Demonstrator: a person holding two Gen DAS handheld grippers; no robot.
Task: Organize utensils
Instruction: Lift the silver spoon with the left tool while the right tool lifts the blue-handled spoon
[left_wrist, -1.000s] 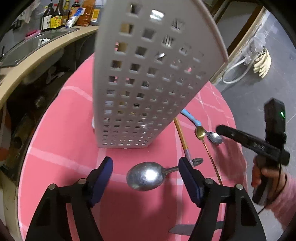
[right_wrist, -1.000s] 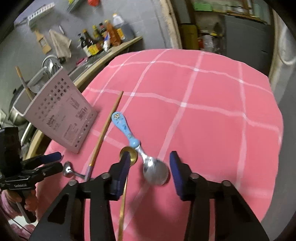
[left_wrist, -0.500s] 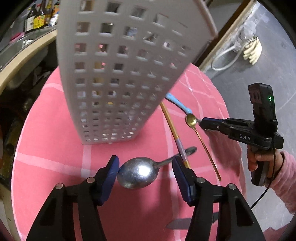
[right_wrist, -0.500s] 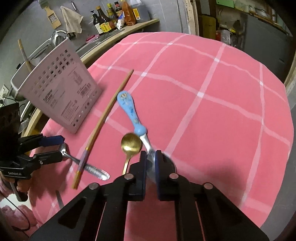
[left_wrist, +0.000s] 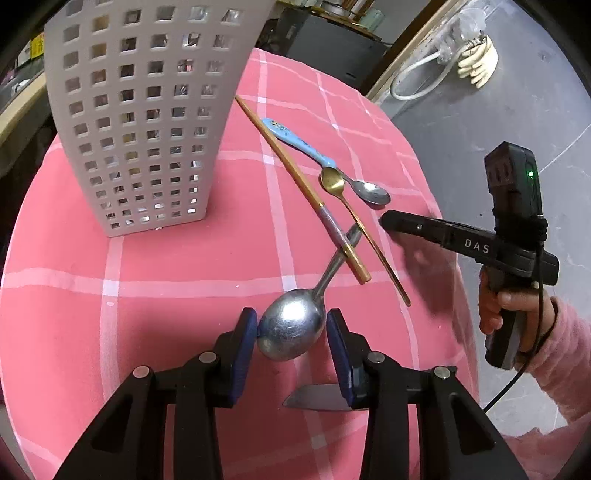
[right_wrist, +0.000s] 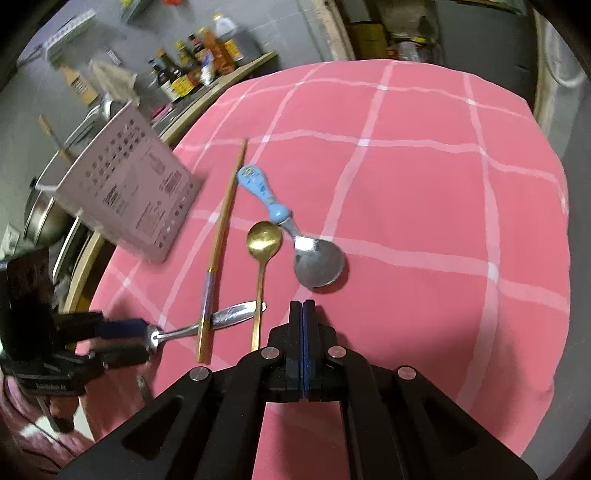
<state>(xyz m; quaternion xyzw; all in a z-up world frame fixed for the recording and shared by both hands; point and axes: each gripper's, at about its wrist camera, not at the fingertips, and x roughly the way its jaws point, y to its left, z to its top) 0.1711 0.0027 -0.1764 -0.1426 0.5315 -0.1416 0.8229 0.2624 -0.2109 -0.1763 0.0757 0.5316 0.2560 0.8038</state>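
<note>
A: Left gripper (left_wrist: 291, 338)?
B: Jaws have just been closing around the steel spoon (left_wrist: 291, 334) bowl; left pad touches it, right-pad contact unclear. Spoon handle runs under the chopstick (left_wrist: 301, 186).
A: Right gripper (right_wrist: 303, 308)?
B: Pads pressed together, empty, near the blue-handled spoon (right_wrist: 319, 260) and gold spoon (right_wrist: 263, 240).
A: Holder?
B: Perforated caddy (left_wrist: 144, 110), top cut off. Knife tip (left_wrist: 314, 397) mostly hidden.

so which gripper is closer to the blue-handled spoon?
Right. The right gripper, shut and empty, sits just short of the blue-handled spoon's bowl. The left gripper is further back along the table, its pads around the big steel spoon.
</note>
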